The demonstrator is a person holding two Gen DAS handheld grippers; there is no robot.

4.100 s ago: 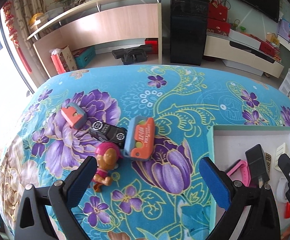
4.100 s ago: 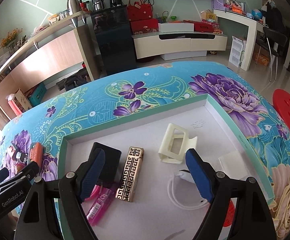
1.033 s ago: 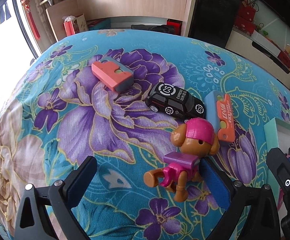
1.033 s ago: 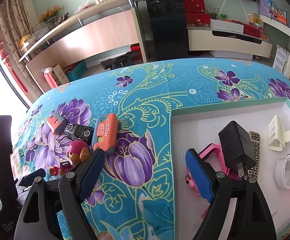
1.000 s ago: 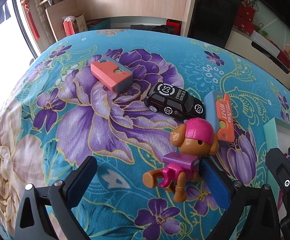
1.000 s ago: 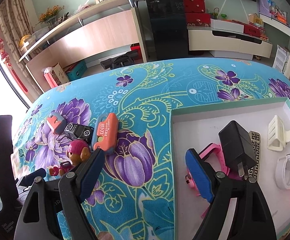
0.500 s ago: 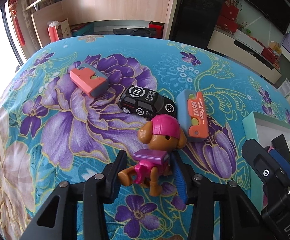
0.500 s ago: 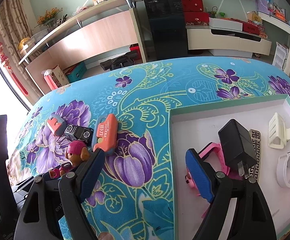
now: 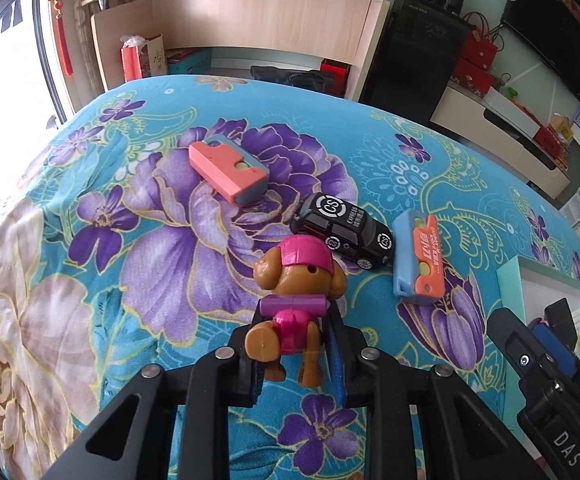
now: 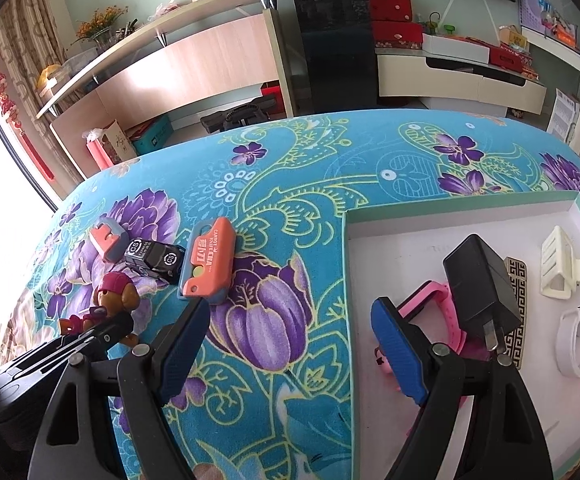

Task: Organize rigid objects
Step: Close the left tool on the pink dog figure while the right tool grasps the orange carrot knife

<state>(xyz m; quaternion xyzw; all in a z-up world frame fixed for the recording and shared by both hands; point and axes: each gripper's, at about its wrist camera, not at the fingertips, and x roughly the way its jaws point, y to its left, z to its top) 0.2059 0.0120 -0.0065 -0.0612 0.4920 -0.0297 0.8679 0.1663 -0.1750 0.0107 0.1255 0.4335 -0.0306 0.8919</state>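
Left hand-held gripper (image 9: 294, 354) had just squeezed in and gripped the dog toy (image 9: 296, 292); right hand-held gripper (image 10: 290, 344) hung wide, empty, by the tray (image 10: 348, 280).

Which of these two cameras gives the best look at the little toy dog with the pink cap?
The left wrist view: the toy dog fills the middle, seen from behind, pinched between the left gripper pads. In the right wrist view the dog is small at the left edge, half hidden by that gripper.
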